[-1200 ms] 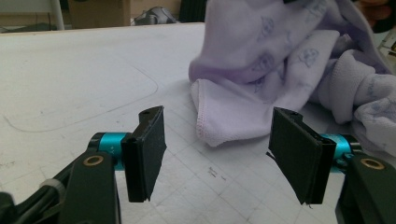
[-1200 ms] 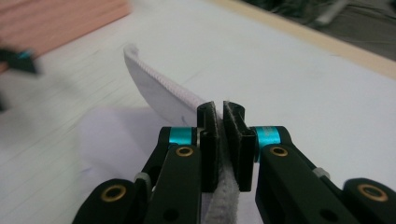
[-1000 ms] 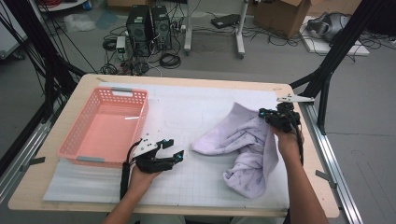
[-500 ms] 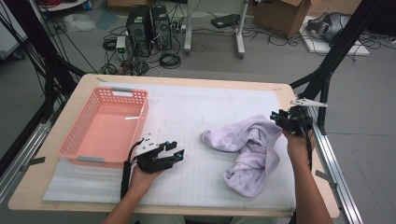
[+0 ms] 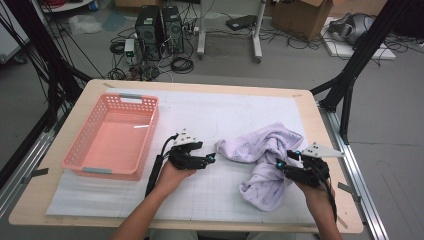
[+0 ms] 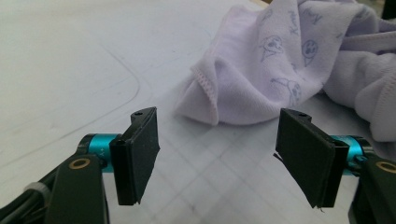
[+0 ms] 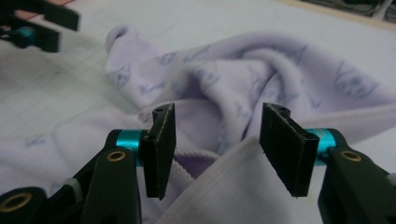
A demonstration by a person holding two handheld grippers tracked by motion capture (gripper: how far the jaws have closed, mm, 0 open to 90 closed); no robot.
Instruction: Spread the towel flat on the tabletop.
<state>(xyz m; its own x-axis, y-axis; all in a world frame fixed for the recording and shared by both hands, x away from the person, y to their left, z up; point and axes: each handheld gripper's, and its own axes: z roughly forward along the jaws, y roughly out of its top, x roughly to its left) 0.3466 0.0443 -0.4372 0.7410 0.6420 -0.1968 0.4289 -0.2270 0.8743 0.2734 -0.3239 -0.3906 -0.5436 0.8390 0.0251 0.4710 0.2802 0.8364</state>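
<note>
Since a second ago, the left hand-held gripper (image 5: pixel 212 159) has closed in on the crumpled lilac cloth (image 5: pixel 265 160) lying right of centre on the table (image 5: pixel 60 200). Both it and the right hand-held gripper (image 5: pixel 280 164) gape, holding nothing. Soft, light, floppy; its hemmed corner (image 6: pixel 205 93) looks the best grip.

the garment (image 5: pixel 270 160) is soft, matt lilac cloth with a ribbed hem. the basket (image 5: pixel 112 137) is glossy pink plastic. the bench (image 5: pixel 310 115) shows pale wood under white gridded paper.

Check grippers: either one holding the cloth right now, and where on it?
Nothing held. Left gripper is open, short of the lilac cloth's corner; right gripper is open over a fold, jaws not closed on it.
</note>
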